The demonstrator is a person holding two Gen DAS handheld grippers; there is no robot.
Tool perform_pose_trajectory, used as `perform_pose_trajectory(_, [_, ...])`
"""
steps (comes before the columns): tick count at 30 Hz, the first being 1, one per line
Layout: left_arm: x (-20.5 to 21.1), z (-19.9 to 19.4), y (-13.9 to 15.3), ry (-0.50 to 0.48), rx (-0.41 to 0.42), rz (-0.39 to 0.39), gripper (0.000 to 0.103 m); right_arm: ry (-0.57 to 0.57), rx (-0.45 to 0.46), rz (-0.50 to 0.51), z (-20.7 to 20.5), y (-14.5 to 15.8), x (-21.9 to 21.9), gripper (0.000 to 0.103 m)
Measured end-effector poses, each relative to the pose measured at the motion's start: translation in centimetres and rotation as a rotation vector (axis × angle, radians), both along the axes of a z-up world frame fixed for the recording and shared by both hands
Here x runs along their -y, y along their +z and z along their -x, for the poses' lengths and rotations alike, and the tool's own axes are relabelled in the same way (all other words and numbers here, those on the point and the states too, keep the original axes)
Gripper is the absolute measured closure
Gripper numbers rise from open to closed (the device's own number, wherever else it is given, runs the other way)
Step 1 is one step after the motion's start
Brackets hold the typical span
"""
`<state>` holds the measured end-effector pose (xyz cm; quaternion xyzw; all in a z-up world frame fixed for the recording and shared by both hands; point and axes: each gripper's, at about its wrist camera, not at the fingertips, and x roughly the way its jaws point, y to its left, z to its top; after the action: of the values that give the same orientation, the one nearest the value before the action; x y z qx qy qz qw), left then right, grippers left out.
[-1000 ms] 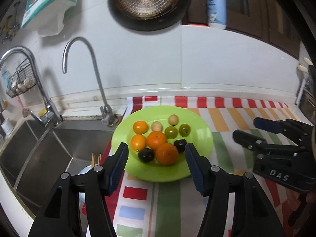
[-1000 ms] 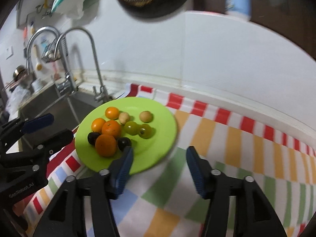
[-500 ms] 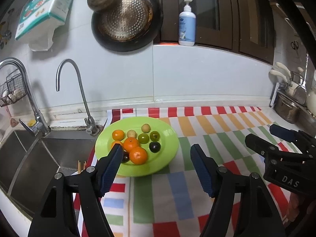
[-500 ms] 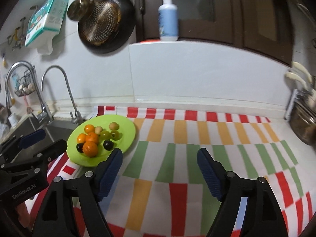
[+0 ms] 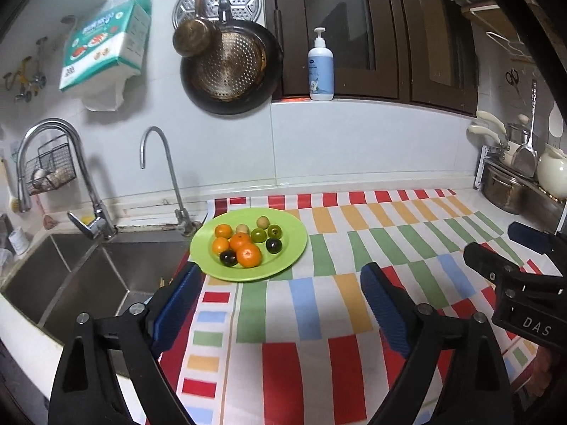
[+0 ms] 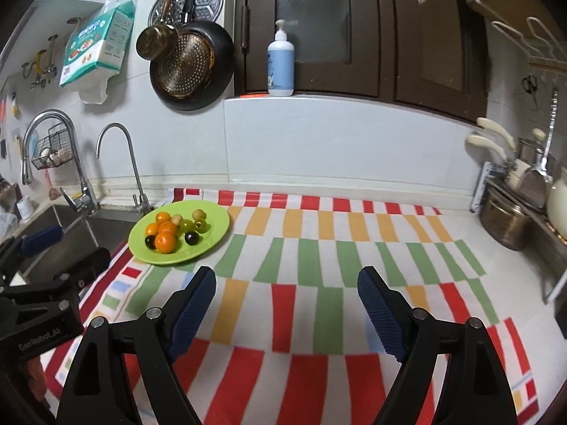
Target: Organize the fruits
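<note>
Both grippers, left gripper [image 5: 281,295] and right gripper [image 6: 286,292], drawn back from the green plate [image 5: 287,260], jaws opening, empty; fruits [image 5: 246,244] grouped by colour, task seemingly finished.

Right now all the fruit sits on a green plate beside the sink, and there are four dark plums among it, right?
Not quite. The green plate beside the sink holds only two dark plums, not four; the left wrist view shows them among the oranges.

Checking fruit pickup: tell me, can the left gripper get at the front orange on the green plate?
Probably yes: the left gripper, jaws opening and empty, faces the front orange on the green plate, nothing between.
</note>
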<state>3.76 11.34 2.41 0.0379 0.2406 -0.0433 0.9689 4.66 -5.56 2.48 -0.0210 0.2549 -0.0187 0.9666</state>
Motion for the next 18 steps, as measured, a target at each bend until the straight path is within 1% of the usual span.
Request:
perform_pose_trajectory(2, [0.0, 1.0, 0.2, 0.002, 0.004, -0.001, 0.009, -0.015, -0.006, 0.007, 1.2, 0.1, 0.1, 0.020])
perform_pose_trajectory(5, [0.2, 2.4, 0.6, 0.003, 0.019, -0.008, 0.005, -0.025, -0.002, 0.005, 2.9, 0.3, 0.3, 0.020])
perform_pose_trajectory(12, [0.4, 4.9, 1.4, 0.001, 0.039, -0.012, 0.000, -0.026, 0.014, -0.009, 5.9, 0.8, 0.7, 0.020])
perform_pose_trajectory(18, [0.6, 6.4, 1.8, 0.005, 0.044, -0.013, 0.000, -0.020, 0.026, -0.012, 7.5, 1.4, 0.8, 0.020])
